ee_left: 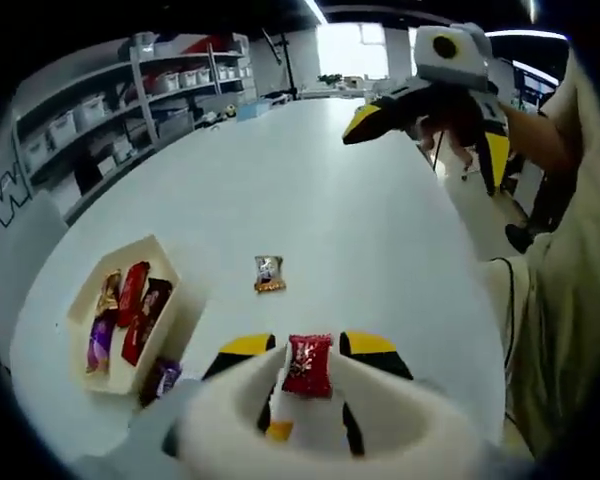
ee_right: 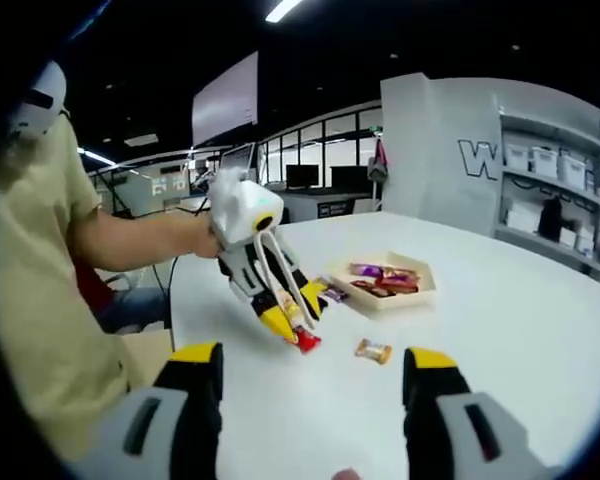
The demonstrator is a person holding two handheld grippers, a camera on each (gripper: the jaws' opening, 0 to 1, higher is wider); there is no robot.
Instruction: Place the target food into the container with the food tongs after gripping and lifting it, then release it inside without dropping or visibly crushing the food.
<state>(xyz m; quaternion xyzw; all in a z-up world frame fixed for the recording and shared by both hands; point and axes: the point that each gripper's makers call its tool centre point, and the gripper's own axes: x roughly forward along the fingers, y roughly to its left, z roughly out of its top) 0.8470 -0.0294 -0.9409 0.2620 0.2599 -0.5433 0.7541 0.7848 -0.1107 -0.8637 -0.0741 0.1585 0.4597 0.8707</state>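
1. On the far left of the left gripper view, shelving carries grey bins; a large letter "W" [ee_left: 7,203] is painted on the wall below it, and whatever follows is cut off.
2. The container [ee_left: 158,250], a shallow cream tray, sits on the white table [ee_left: 360,230] with several wrapped sweets inside; their labels are too small to read. A purple-wrapped sweet [ee_left: 161,378] lies just outside its near edge, partly hidden behind the white tongs.
3. The left gripper [ee_left: 307,350] holds white food tongs [ee_left: 280,400], whose tips are drawn narrow around a red-wrapped candy [ee_left: 308,364]. In the right gripper view that candy [ee_right: 306,340] is at the table surface; I cannot tell whether it is touching or just lifted.
4. A small orange-and-silver candy [ee_left: 269,274] lies alone on the table, apart from the tray; its print is illegible.
5. The right gripper [ee_right: 315,365] stands wide, nothing between its yellow-tipped jaws. In the left gripper view it [ee_left: 425,110] hangs high above the table's far side.
6. A person's bare forearm [ee_right: 145,240] reaches level towards the left gripper.
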